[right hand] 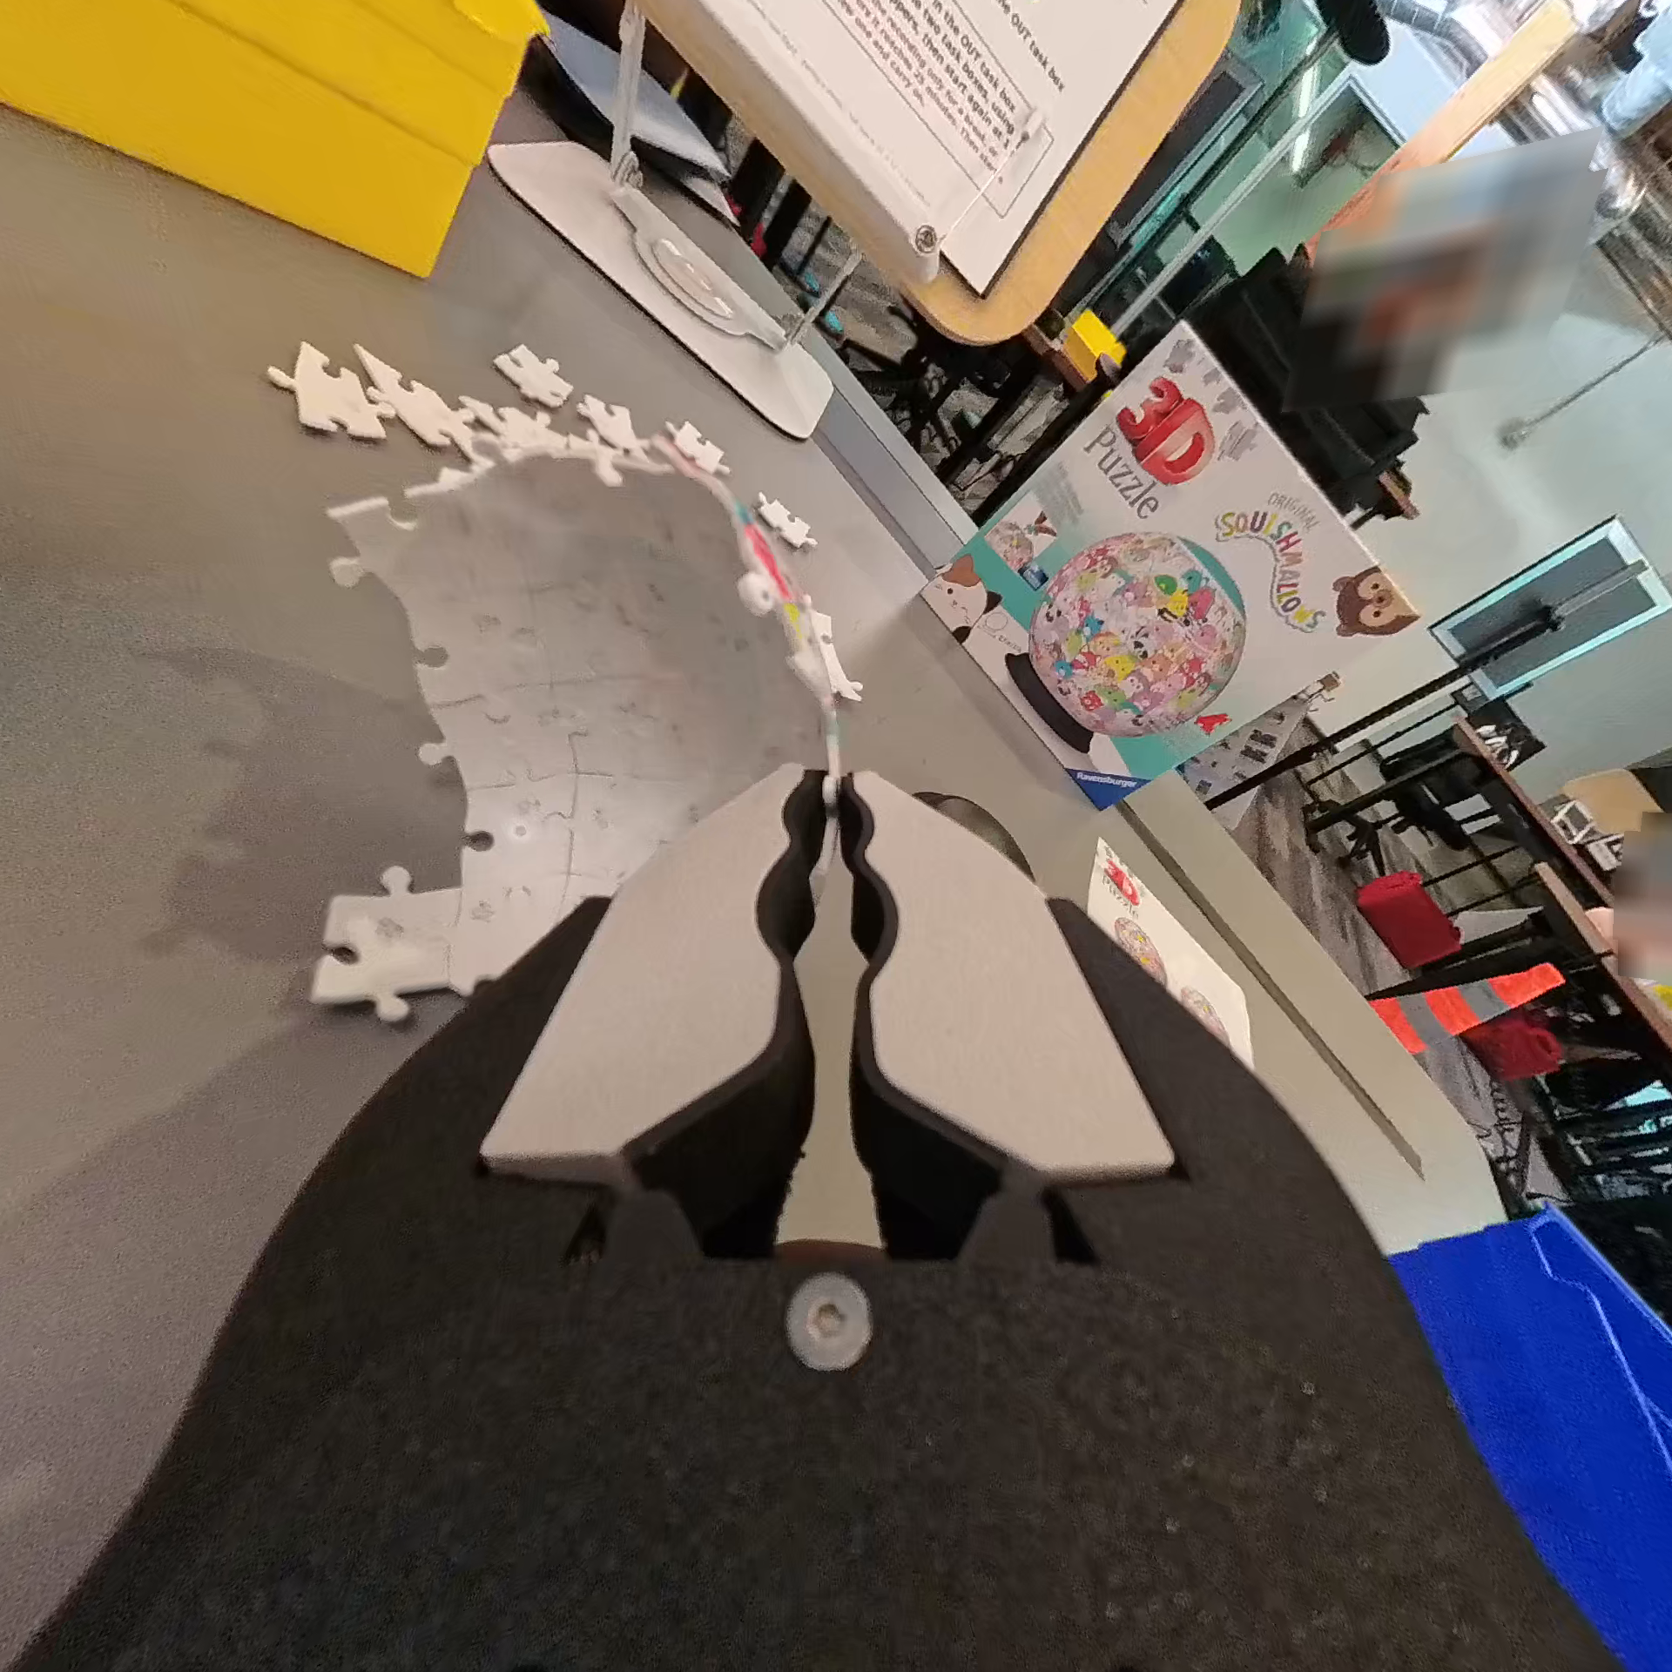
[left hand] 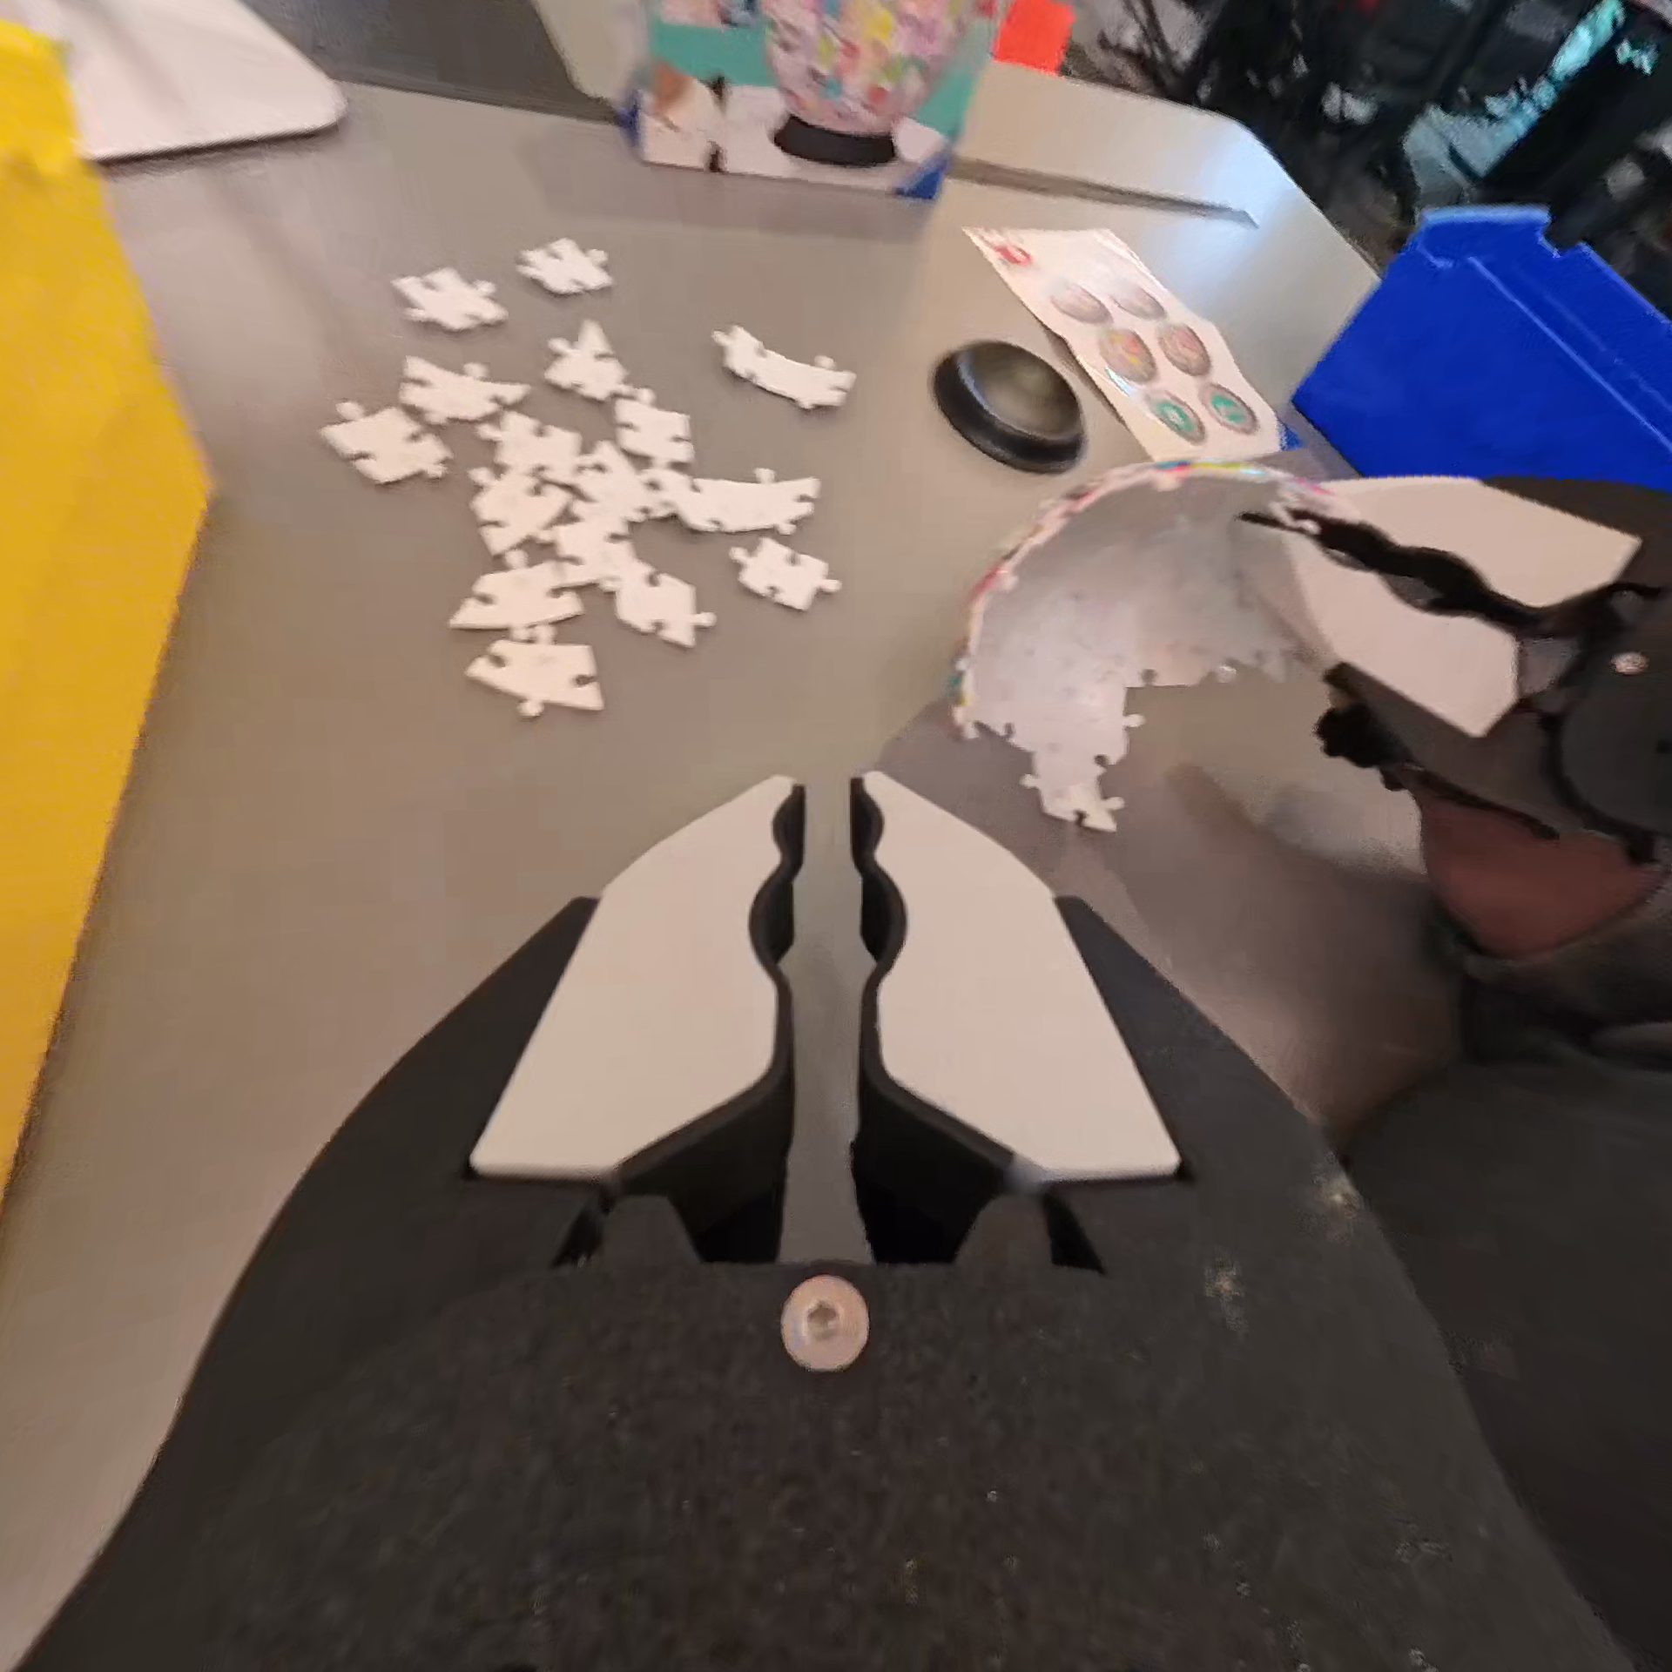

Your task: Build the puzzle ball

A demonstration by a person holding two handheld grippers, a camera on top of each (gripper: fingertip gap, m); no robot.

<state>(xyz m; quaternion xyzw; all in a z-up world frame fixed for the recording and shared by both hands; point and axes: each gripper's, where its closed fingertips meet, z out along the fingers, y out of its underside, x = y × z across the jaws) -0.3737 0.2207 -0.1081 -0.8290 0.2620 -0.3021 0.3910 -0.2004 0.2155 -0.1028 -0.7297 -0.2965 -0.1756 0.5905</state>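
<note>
A curved, partly built puzzle ball shell (left hand: 1113, 624), white inside and coloured outside, hangs above the grey table (left hand: 271, 814). My right gripper (right hand: 837, 787) is shut on the shell's (right hand: 579, 688) rim; it also shows at the right of the left wrist view (left hand: 1267, 534). Several loose white puzzle pieces (left hand: 579, 489) lie face down in a scattered pile, far ahead of my left gripper (left hand: 828, 796). The left gripper holds nothing, its jaws a narrow gap apart. The pieces (right hand: 434, 407) show beyond the shell in the right wrist view.
A black stand ring (left hand: 1009, 403) and an instruction sheet (left hand: 1140, 335) lie right of the pile. The puzzle box (right hand: 1167, 588) stands at the far edge. A yellow bin (left hand: 81, 452) is at left, a blue bin (left hand: 1493, 344) at right, a sign stand (right hand: 706, 299) behind. The grippers' ends are close to 20 cm from one another.
</note>
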